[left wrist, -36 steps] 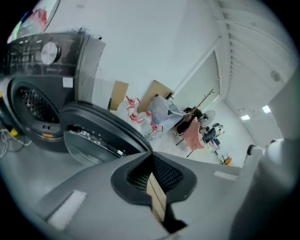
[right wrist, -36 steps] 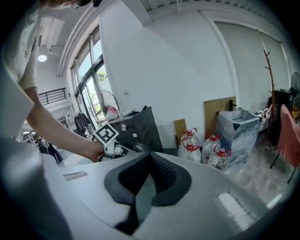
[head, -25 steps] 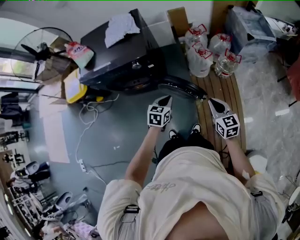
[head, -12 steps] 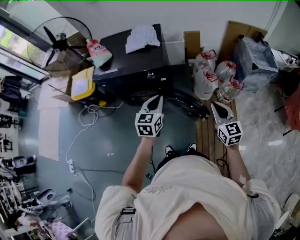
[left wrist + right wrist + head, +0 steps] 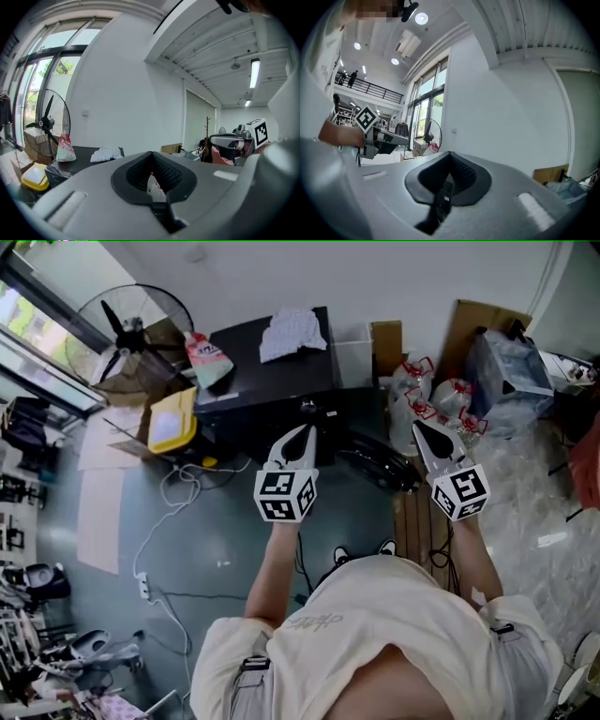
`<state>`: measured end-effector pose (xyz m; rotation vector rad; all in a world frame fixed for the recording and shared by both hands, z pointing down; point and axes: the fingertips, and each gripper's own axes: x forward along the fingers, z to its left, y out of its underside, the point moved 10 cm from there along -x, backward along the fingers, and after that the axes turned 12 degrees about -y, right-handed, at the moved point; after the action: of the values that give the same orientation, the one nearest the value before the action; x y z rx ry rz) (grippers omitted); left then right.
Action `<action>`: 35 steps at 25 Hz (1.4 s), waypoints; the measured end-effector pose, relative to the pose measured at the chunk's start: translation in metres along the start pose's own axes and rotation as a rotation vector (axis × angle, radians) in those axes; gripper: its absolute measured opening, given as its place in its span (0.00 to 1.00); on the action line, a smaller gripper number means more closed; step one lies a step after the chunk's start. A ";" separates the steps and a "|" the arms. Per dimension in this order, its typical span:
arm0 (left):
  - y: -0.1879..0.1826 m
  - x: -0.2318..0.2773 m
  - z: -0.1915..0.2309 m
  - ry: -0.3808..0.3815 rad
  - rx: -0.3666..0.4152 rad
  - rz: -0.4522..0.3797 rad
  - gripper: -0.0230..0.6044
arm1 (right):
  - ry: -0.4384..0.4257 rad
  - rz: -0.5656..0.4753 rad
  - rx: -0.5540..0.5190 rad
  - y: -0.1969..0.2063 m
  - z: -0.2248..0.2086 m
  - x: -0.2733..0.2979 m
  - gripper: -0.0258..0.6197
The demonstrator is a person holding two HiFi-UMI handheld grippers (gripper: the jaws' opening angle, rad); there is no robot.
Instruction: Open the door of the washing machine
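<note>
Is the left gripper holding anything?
No, the left gripper has its jaws closed together with nothing between them.

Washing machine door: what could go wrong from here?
1. The door appears to hang open low, just ahead of the person's shoes; a step forward could knock it.
2. Water bottles stand close beside it; swinging it wider may hit them.
3. A white cable trails across the floor, a possible trip.

No writing reads clearly, not even the print on the shirt (image 5: 394,629).
</note>
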<state>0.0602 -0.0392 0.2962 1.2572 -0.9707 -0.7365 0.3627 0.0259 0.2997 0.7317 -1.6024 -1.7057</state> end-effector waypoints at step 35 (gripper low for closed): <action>-0.004 -0.006 0.007 0.023 -0.057 -0.063 0.06 | 0.031 -0.044 0.052 -0.009 0.033 -0.015 0.04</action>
<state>0.0517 -0.0380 0.2912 1.2479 -0.8890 -0.7919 0.3451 0.0579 0.2927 0.8207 -1.6253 -1.6806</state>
